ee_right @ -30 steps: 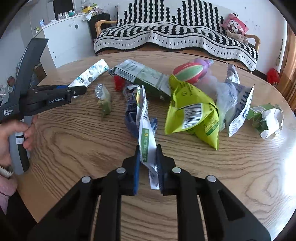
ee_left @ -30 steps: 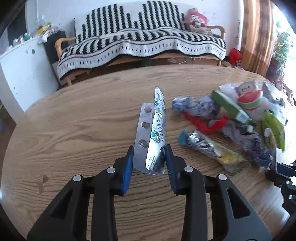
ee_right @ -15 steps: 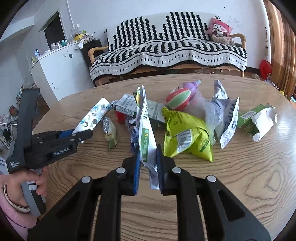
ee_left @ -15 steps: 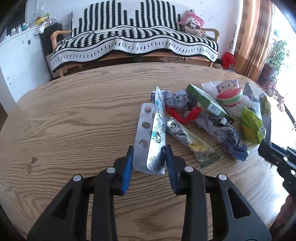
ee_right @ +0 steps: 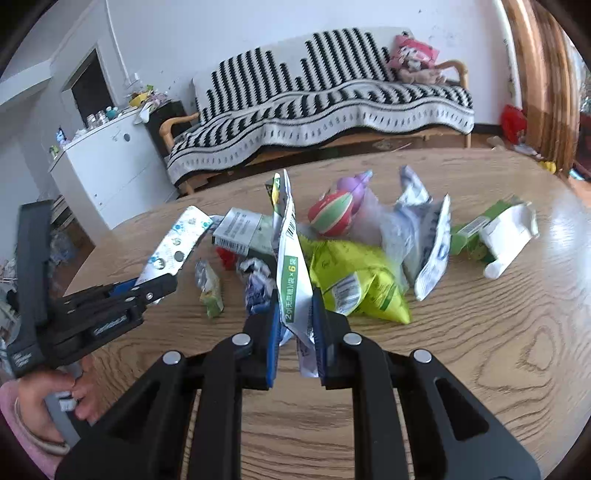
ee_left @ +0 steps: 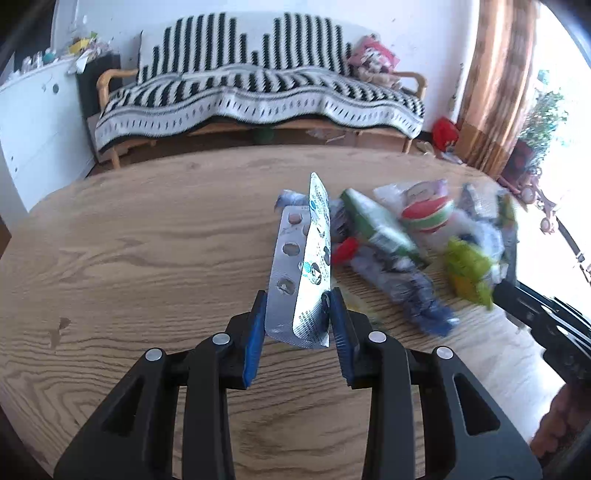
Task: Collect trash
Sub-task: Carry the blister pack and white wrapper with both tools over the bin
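A wooden sofa (ee_right: 332, 110) draped with a striped blanket (ee_left: 258, 99) is set against the white wall (ee_right: 221, 33); a white cabinet (ee_right: 107, 166) is placed beside it.

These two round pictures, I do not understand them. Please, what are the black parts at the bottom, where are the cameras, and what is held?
No robot: a person holds two hand tools, each with a two-finger claw and a camera looking along it. One picture is from the left claw, shut on a blister pack. The other is from the right claw, shut on a white sachet. On the wooden table lies more trash: a yellow-green bag, a green box, crumpled wrappers.
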Action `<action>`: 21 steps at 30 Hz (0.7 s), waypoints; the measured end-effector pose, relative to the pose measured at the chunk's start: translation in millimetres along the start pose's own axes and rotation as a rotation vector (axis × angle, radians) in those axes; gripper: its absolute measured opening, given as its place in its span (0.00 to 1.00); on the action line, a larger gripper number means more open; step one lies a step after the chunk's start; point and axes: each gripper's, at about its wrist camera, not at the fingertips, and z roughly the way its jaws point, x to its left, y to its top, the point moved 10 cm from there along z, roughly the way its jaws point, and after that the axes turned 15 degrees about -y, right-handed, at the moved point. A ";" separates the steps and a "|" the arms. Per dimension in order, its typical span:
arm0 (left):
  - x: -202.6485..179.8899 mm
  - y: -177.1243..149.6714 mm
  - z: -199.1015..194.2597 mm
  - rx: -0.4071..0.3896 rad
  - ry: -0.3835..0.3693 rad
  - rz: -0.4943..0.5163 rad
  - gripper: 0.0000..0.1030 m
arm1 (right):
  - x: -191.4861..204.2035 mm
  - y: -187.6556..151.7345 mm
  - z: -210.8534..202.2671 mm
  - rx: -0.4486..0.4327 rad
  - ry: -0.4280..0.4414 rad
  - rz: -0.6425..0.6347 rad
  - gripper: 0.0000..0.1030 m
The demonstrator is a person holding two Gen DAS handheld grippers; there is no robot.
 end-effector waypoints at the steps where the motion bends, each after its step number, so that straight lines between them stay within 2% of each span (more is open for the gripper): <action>1: -8.7 2.6 -3.4 -0.008 -0.018 0.007 0.32 | -4.4 6.8 -7.3 -0.034 -0.023 0.003 0.16; 3: -36.8 8.9 -12.2 -0.023 -0.082 0.029 0.32 | -18.6 24.6 -27.4 -0.103 -0.041 0.046 0.16; 6: -98.9 10.3 -33.8 -0.046 -0.186 0.077 0.32 | -67.7 37.9 -78.2 -0.185 -0.063 0.161 0.16; 10: -206.6 -26.5 -56.8 0.003 -0.366 0.149 0.32 | -158.1 9.0 -137.2 -0.189 -0.144 0.220 0.16; 12: -271.1 -56.9 -62.2 0.064 -0.474 0.187 0.32 | -204.9 -16.6 -158.7 -0.150 -0.186 0.252 0.16; 13: -296.8 -74.1 -61.1 0.098 -0.513 0.196 0.32 | -238.6 -41.1 -171.1 -0.108 -0.214 0.284 0.16; 15: -352.0 -118.9 -48.8 0.221 -0.592 0.202 0.32 | -294.2 -88.6 -185.9 -0.034 -0.264 0.364 0.16; 19: -420.7 -199.9 -17.7 0.436 -0.634 0.235 0.32 | -369.6 -182.7 -195.3 0.113 -0.270 0.557 0.16; 21: -441.6 -238.6 -3.0 0.515 -0.622 0.255 0.32 | -390.5 -230.3 -185.9 0.196 -0.286 0.589 0.16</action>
